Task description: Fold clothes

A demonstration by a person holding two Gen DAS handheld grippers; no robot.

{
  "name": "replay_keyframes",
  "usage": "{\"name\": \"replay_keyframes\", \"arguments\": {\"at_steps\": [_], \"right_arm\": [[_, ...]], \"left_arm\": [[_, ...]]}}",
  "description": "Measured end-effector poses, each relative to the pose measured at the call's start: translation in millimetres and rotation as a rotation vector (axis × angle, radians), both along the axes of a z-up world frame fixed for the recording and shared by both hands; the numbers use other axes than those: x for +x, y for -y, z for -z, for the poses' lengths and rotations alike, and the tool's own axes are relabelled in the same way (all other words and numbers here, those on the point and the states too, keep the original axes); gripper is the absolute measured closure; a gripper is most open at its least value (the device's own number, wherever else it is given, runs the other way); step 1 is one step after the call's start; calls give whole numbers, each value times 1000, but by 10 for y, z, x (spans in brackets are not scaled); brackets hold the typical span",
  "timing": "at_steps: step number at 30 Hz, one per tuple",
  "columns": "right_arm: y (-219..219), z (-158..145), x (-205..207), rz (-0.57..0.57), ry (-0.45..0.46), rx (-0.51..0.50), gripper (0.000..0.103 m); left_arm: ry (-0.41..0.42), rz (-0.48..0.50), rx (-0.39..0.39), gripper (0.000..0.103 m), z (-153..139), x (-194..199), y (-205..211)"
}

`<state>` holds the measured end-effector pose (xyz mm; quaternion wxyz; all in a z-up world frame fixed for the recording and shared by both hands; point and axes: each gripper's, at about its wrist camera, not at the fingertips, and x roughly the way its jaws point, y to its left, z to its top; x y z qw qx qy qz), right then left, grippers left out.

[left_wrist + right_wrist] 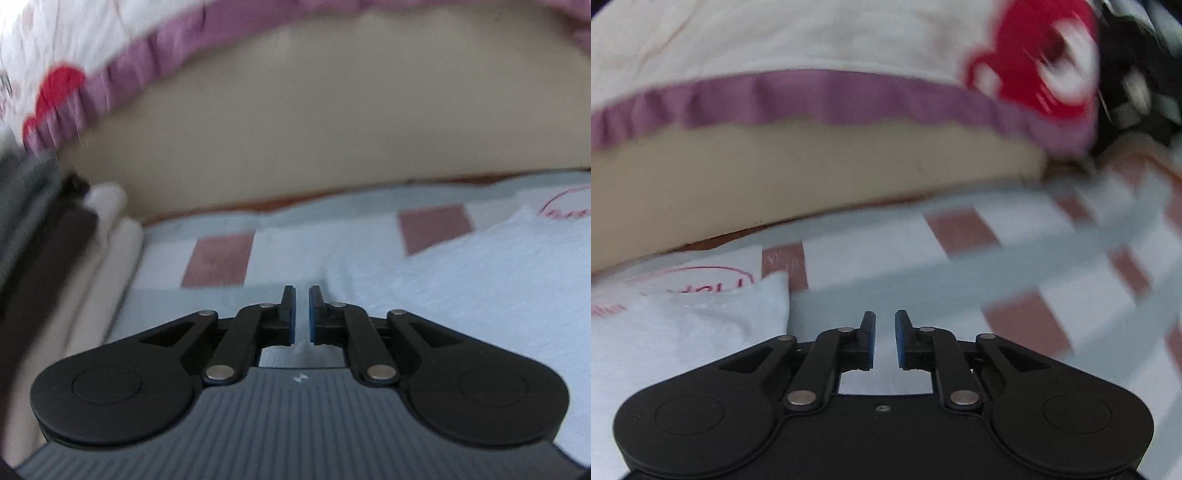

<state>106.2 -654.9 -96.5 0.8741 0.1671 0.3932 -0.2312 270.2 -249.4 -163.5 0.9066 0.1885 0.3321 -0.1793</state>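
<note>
A pale blue garment (480, 284) lies flat on the checked bedsheet (295, 251), to the right of my left gripper (302, 291). That gripper's jaws stand a narrow gap apart with nothing between them, and its tips hover at the garment's left edge. In the right wrist view the same pale blue garment (683, 332) lies to the left, with a red oval print (694, 280) at its far end. My right gripper (885, 317) is just off the garment's right edge, over bare bedsheet (960, 280). It is slightly open and holds nothing.
A white pillow with a purple frill and a red print (62, 88) lies beyond a beige bolster (332, 122) at the head of the bed. A stack of folded cream and dark clothes (110, 236) sits at the left. Dark patterned cloth (1137, 74) lies far right.
</note>
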Motion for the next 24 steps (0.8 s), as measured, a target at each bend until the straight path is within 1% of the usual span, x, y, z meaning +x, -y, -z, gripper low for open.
{"name": "replay_keyframes", "arguments": {"at_steps": [2,3,4,5,6,8,9,11,12,15,16,17,18,20,21,22,23,24], "right_arm": [[44,-171,-209,11,15,118,87],[44,-257,-329,8,30,165,87],[8,-333,-471,-10,49,197,80],[-43,-382,-608,-36,57,227,76],[-116,-403,-727,-68,48,245,75],[-286,-424,-930,-135,13,238,75],[-359,-436,-999,-163,-6,200,75],[-452,-475,-1117,-212,-22,126,79],[-450,-499,-1168,-220,-18,136,81],[-439,-551,-1321,-237,-10,175,82],[-425,-528,-1371,-230,-19,210,81],[-398,-487,-1416,-217,-26,254,79],[-362,-409,-1448,-208,-36,318,76],[-321,-236,-1477,-225,-71,453,69],[-331,-182,-1463,-245,-90,474,61],[-362,-151,-1433,-259,-111,449,60],[-403,-134,-1385,-272,-134,400,60],[-440,-114,-1326,-292,-157,359,60]], "left_arm": [[-17,29,18,70,-145,-144,66],[-28,48,35,69,-210,-255,105],[-37,70,50,69,-277,-358,115],[-52,93,54,69,-321,-476,107],[-70,117,55,68,-356,-601,97],[-128,155,42,65,-385,-898,54],[-159,172,30,63,-396,-1050,36],[-230,202,9,63,-323,-1300,18],[-270,220,6,63,-270,-1435,22],[-337,256,39,63,-73,-1736,97],[-353,262,56,63,-6,-1814,131],[-372,265,57,63,38,-1875,155],[-392,267,52,63,74,-1930,175],[-428,260,27,63,124,-1999,185],[-403,258,49,63,152,-2042,209],[-363,256,84,63,181,-2090,242],[-323,254,120,63,210,-2138,275],[-306,258,123,63,213,-2156,282]]}}
